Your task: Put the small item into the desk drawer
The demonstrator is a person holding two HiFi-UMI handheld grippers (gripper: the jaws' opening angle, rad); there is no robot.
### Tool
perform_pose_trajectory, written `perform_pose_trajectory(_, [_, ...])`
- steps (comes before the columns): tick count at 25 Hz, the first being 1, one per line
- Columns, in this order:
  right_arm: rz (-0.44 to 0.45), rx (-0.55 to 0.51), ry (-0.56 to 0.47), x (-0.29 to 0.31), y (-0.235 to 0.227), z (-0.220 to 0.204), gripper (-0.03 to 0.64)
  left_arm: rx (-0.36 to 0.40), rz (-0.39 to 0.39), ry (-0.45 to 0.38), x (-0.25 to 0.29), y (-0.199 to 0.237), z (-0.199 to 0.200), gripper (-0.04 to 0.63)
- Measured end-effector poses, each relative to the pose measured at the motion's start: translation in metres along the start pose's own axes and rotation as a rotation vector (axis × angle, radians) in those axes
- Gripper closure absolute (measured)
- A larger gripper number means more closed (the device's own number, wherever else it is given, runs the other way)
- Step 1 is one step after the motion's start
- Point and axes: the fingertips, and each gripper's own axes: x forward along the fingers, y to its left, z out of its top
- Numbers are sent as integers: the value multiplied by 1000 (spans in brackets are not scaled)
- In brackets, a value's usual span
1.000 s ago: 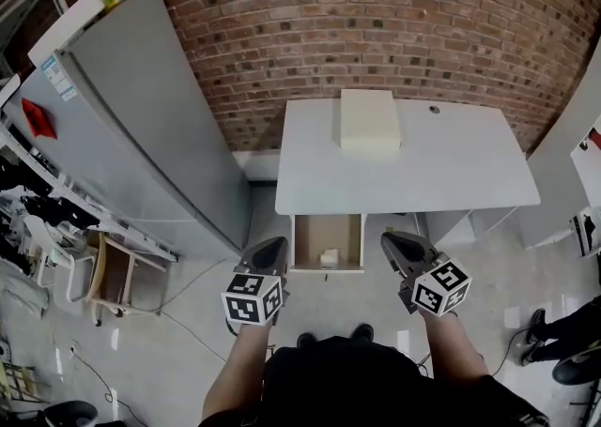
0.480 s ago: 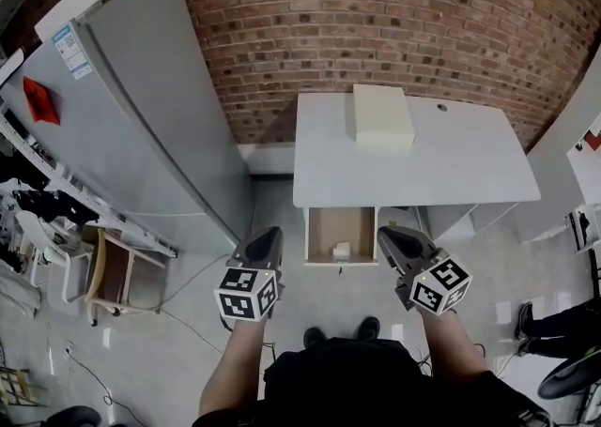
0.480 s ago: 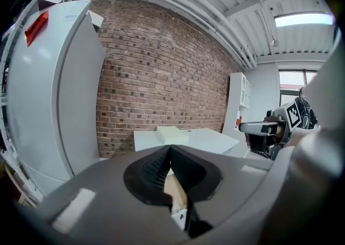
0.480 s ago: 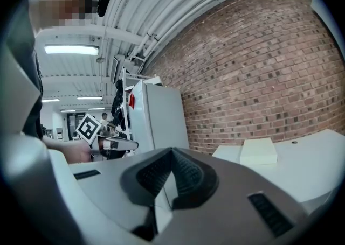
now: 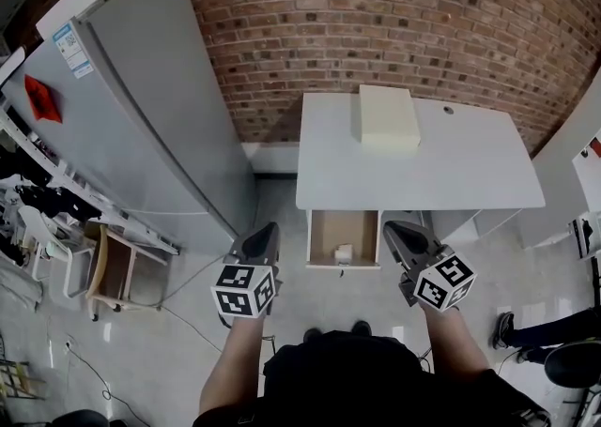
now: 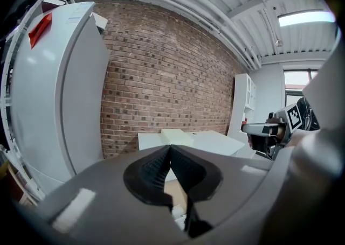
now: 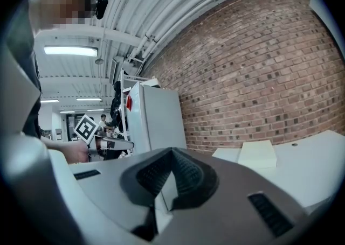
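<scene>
The white desk [image 5: 470, 176] stands against the brick wall. Its drawer [image 5: 320, 239] is pulled out at the front left. A small white item [image 5: 344, 252] lies inside it near the front. My left gripper [image 5: 267, 230] hangs over the floor just left of the drawer, shut and empty. To the drawer's right, my right gripper [image 5: 394, 227] is held at the same height, also shut with nothing in it. In the left gripper view the left gripper [image 6: 170, 147] has its jaws together, pointing toward the desk. The right gripper [image 7: 171, 150] likewise shows closed jaws.
A cream box [image 5: 388, 118] sits on the desk's far side. A tall grey refrigerator [image 5: 141, 106] stands left of the desk. A wooden stool [image 5: 113, 270] and cluttered shelving are at the far left. Another person's shoe [image 5: 507, 329] is on the floor at the right.
The view has shifted, so the desk sits slightly further right in the picture. Both grippers stay shut, either side of the open drawer. The item has not moved.
</scene>
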Motion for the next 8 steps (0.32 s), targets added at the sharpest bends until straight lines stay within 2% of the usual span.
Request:
perform_pose_trajectory(3, [12, -7, -4, 0, -8, 3, 604, -1, 15, 1, 7, -2, 0, 583])
perform_pose_trajectory(8, [48, -13, 6, 0, -13, 3, 605, 33, 14, -50, 15, -12, 13, 583])
